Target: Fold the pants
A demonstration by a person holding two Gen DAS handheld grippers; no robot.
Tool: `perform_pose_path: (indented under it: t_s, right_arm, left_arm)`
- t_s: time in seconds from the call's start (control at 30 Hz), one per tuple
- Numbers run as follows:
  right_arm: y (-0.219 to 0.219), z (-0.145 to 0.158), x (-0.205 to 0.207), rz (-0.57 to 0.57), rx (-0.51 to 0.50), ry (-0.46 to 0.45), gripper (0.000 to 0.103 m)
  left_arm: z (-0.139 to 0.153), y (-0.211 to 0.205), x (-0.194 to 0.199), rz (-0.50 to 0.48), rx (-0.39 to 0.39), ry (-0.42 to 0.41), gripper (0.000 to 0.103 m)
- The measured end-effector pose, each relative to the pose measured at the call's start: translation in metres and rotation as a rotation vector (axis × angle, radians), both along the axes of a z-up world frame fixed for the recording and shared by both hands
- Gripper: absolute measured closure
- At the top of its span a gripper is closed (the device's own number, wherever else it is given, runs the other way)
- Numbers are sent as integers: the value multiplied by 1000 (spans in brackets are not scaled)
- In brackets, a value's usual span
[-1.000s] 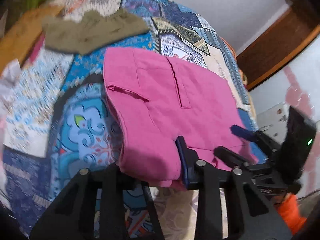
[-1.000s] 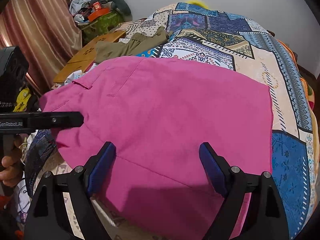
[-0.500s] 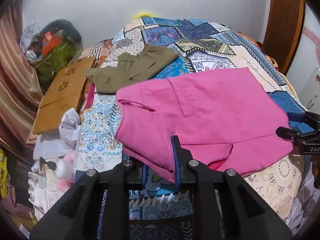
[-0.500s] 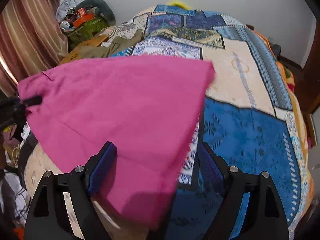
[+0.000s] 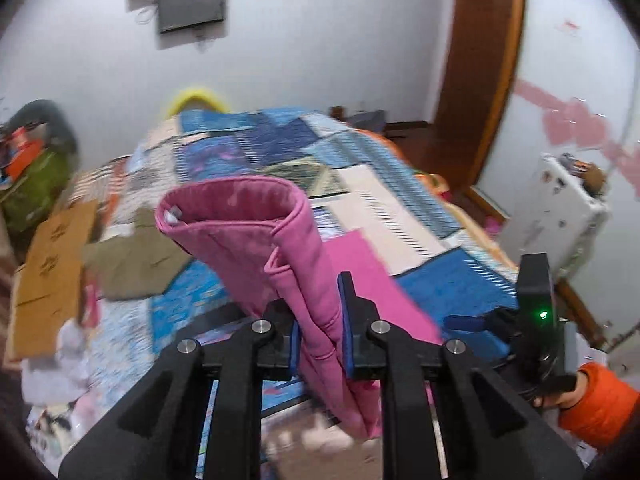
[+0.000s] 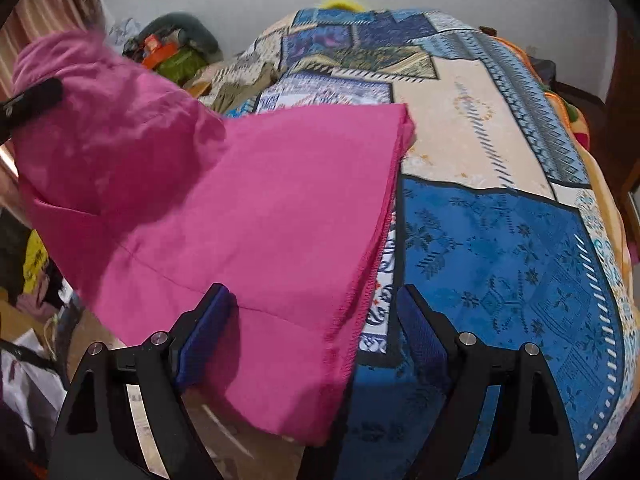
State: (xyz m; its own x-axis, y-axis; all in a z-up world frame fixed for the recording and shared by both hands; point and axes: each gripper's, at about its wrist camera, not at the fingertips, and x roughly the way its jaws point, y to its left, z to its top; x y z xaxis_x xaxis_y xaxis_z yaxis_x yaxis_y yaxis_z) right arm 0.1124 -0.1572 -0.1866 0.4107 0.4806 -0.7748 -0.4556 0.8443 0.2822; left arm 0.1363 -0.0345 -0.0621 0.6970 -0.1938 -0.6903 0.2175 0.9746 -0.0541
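Observation:
The pink pants [image 5: 256,236] are partly lifted off the patchwork bed cover [image 5: 448,280]. My left gripper [image 5: 320,320] is shut on their waist end, and the cloth curls up in a roll above the jaws. In the right wrist view the pink pants [image 6: 260,216] spread from the upper left across the bed's near edge. My right gripper [image 6: 312,344] is open, its blue pads [image 6: 204,332] on either side of the pants' hem edge, not closed on it. The right gripper also shows at the right of the left wrist view [image 5: 472,322].
Folded olive-green pants [image 5: 132,264] lie on the bed to the left. A brown cardboard sheet [image 5: 44,272] and cluttered bags [image 6: 176,52] sit off the bed's left side. A wooden door frame [image 5: 484,80] and a white appliance [image 5: 560,216] stand on the right.
My left gripper has raised the waist end, so the pants now curl up off the bed. The right gripper stays open at the hem, and the cloth has shifted left.

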Motion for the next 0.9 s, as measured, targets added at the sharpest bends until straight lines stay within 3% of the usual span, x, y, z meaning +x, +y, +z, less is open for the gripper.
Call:
perform_pose_path:
  t_s: [0.17,0.23,0.4,0.57,0.63,0.73,0.77,0.9]
  right_arm:
    - [-24,15,-7,-62,3,-51,20]
    - [-36,20,-9,-89,-5,-68,20]
    - [-56,25,-12,-144,-4,-78,20]
    - [-69,23,-15,-180,-5,-81,20]
    - [-70,23,-13,-186,-13,-85,20]
    - [-72,24,-11,-193,-24,-96,20]
    - [-73,25,-10,-197,-24,-102,20]
    - [-80,31,-7,-236,-10,-144,20]
  left_arm:
    - [-16,-40,15,-86,18,38,88]
    - [-27,-52,23,-115,-10,82,88]
    - [-58,-73,46,-125,-50,195,88]
    - [-80,-88,52,-134,-23,224,86]
    - [-83,-91,54,-156,-23,252,75]
    - [-74,-88,50,-179,-42,234,30]
    - [-69,-86,47,-170,-40,203,24]
    - [-56,-69,54,-117,20,152,23]
